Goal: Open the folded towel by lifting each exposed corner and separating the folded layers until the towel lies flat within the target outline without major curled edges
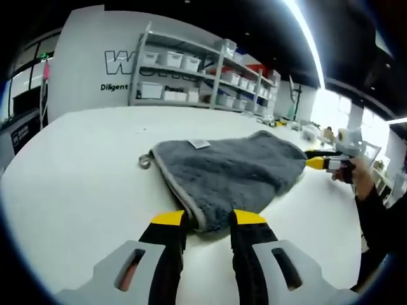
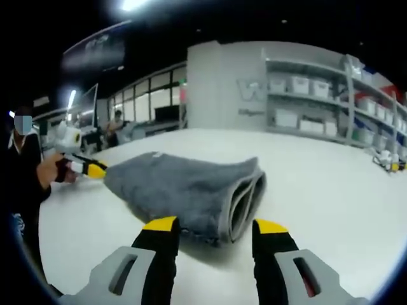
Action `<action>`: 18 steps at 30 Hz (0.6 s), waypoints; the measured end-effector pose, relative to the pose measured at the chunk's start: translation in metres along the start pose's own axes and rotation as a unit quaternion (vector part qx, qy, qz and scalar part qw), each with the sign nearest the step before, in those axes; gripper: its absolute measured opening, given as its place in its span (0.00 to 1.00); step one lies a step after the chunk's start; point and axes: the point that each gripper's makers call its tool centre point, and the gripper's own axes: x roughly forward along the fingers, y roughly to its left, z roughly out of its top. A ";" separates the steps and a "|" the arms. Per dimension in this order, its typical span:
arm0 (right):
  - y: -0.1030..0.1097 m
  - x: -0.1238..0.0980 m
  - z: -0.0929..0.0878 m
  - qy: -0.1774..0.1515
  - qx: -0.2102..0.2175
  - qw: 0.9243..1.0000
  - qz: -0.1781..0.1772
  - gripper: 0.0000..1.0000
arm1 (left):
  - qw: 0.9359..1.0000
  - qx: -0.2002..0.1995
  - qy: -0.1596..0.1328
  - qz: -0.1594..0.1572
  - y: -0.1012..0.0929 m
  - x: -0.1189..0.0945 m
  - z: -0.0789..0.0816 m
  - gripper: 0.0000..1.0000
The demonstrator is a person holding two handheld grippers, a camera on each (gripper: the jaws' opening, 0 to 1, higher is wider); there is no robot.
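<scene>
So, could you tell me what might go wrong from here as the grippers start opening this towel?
1. The right gripper is open at the towel's folded edge, where several layers stack; it may pinch them all instead of separating one.
2. The left gripper straddles the hemmed corner, open; lifting there while the far end stays bunched could drag the whole towel across the white table.
3. The hanging loop could snag a jaw.

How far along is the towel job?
Early on. The grey towel is still folded: stacked layers show at its end. In hand: the left gripper and right gripper sit open at opposite ends. Left: lifting the corners and spreading it flat on the white table.
</scene>
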 end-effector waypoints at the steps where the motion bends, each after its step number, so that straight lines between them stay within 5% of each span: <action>1: 0.000 0.001 -0.001 0.002 0.000 1.000 -0.002 0.41 | 1.000 0.002 0.002 0.000 -0.001 0.000 -0.001 0.26; 9: 0.003 0.001 -0.005 0.013 0.005 1.000 0.001 0.20 | 1.000 0.015 -0.002 0.010 0.004 -0.002 0.001 0.17; 18: 0.005 0.003 -0.014 0.033 -0.008 0.999 -0.007 0.18 | 1.000 0.020 0.001 0.010 0.004 -0.002 -0.001 0.16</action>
